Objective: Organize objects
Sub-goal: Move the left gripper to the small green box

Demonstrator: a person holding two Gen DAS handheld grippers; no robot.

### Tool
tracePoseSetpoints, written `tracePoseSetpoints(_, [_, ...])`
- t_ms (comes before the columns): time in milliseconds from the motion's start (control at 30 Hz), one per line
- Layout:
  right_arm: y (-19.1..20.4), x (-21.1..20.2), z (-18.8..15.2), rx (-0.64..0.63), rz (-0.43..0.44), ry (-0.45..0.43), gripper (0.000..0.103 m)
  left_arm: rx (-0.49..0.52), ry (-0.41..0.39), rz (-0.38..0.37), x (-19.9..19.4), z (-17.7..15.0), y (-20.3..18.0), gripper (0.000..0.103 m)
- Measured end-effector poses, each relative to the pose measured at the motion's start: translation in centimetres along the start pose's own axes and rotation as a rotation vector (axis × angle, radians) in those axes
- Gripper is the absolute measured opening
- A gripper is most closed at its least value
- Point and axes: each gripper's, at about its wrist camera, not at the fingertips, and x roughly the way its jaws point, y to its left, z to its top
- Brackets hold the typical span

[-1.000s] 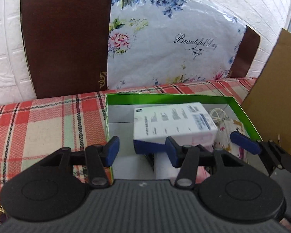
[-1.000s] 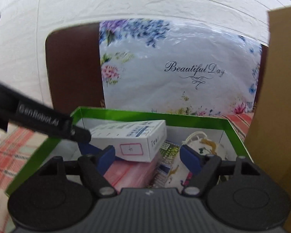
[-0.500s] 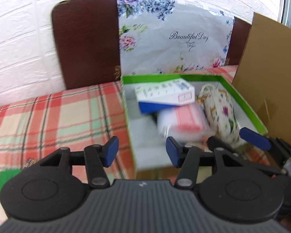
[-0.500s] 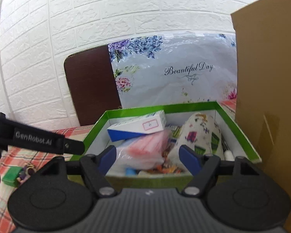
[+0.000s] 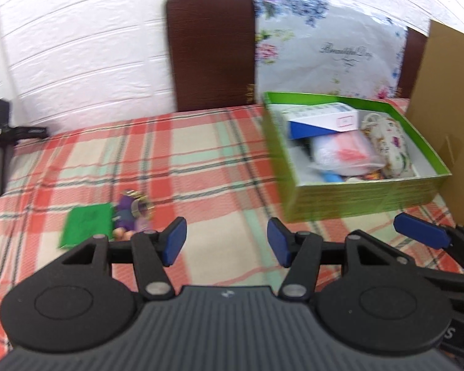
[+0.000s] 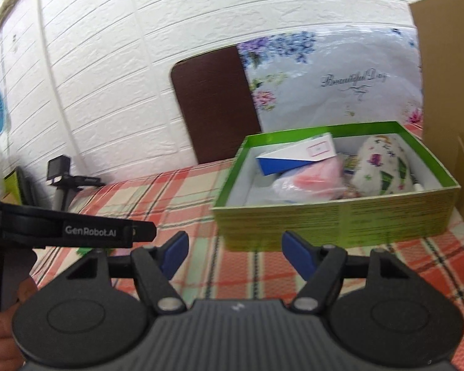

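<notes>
A green box point(image 5: 355, 196) point(image 6: 340, 213) stands on the plaid cloth at the right. In it lie a white and blue carton point(image 5: 321, 120) point(image 6: 297, 154), a clear bag with pink contents point(image 5: 343, 154) point(image 6: 312, 182) and a floral pouch point(image 5: 393, 151) point(image 6: 383, 167). A green card point(image 5: 86, 224) and a small purple toy point(image 5: 133, 216) lie on the cloth at the left. My left gripper point(image 5: 225, 244) is open and empty, above the cloth in front of the box. My right gripper point(image 6: 235, 255) is open and empty, in front of the box.
A cardboard sheet point(image 5: 448, 108) point(image 6: 448, 92) stands right of the box. A brown chair back point(image 5: 210, 49) and a floral bag point(image 5: 331, 52) stand behind the table by the white wall. A black device on a stand point(image 5: 0, 142) is at the far left.
Both grippers have pulled back from the green box toward me, empty. The white and blue carton stays in the box. The left view has swung left, showing the card and toy.
</notes>
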Motion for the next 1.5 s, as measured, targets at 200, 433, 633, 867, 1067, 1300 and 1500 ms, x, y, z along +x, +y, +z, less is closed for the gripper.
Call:
tracePoseSetpoints(200, [3.9, 0.3, -0.7, -0.093, 0.049, 0.028, 0.067, -0.049, -0.017, 0.062, -0.8, -1.2, 3.3, 0.066])
tracePoseSetpoints(433, [6.9, 1.2, -1.5, -0.155, 0.074, 0.07, 0.067, -0.095, -0.004, 0.1, -0.4, -2.3, 6.1, 0.066])
tracePoseSetpoints(633, [8.5, 2.4, -2.0, -0.194, 0.086, 0.103, 0.067, -0.135, 0.015, 0.118, 0.4, -3.1, 8.2, 0.066])
tracePoseSetpoints(867, [9.5, 3.9, -2.7, -0.223, 0.096, 0.15, 0.067, -0.17, 0.039, 0.128, 1.7, -3.8, 10.4, 0.066])
tracePoseSetpoints(1067, [10.9, 5.6, -3.7, -0.26, 0.117, 0.198, 0.066, -0.231, 0.051, 0.147, 2.9, -4.6, 13.7, 0.067])
tracePoseSetpoints(1300, [13.2, 8.4, -3.7, -0.323, 0.169, 0.219, 0.066, -0.397, 0.049, 0.043, 3.2, -4.5, 18.9, 0.065])
tracePoseSetpoints(1500, [15.7, 11.2, -2.2, -0.373, 0.218, 0.193, 0.065, -0.408, 0.03, 0.037, 4.3, -3.2, 20.8, 0.065])
